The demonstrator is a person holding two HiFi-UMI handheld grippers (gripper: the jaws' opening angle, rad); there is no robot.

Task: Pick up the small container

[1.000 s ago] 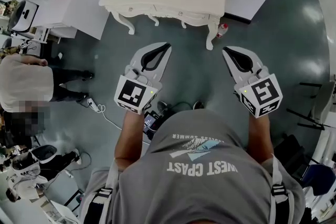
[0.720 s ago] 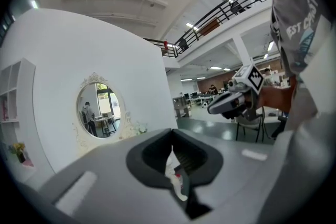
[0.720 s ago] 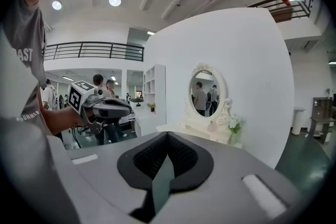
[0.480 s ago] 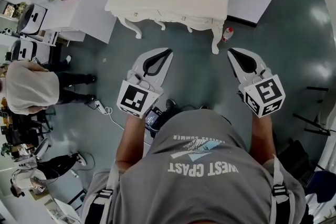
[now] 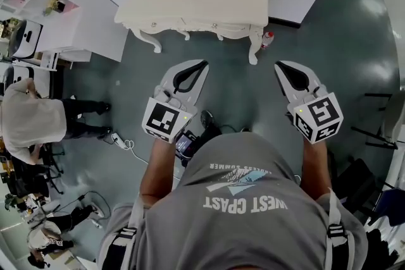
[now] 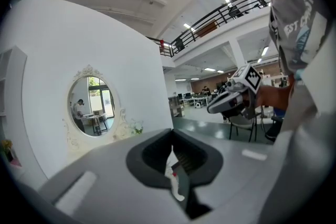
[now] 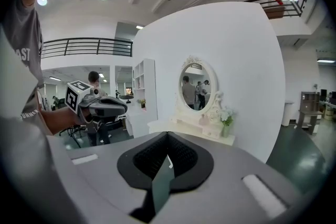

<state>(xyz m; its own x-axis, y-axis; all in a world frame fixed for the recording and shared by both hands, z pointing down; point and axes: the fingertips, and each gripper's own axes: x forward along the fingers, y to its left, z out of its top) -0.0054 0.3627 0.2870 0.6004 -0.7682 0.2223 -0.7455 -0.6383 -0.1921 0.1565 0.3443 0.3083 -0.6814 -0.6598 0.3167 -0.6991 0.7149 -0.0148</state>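
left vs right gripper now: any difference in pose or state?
The left gripper leans toward the head view's right and the right gripper toward its left, so their tips converge. The right gripper's tip lies nearer the red and white bottle beside the dressing table leg; the left gripper's lies farther off. Shared: both shut, both empty, both over the floor short of the table.

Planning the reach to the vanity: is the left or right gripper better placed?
Probably the right gripper: its view has the mirror, vase and vanity almost straight ahead. The left gripper sees the mirror off to its left. Both are shut, empty and short of the vanity.
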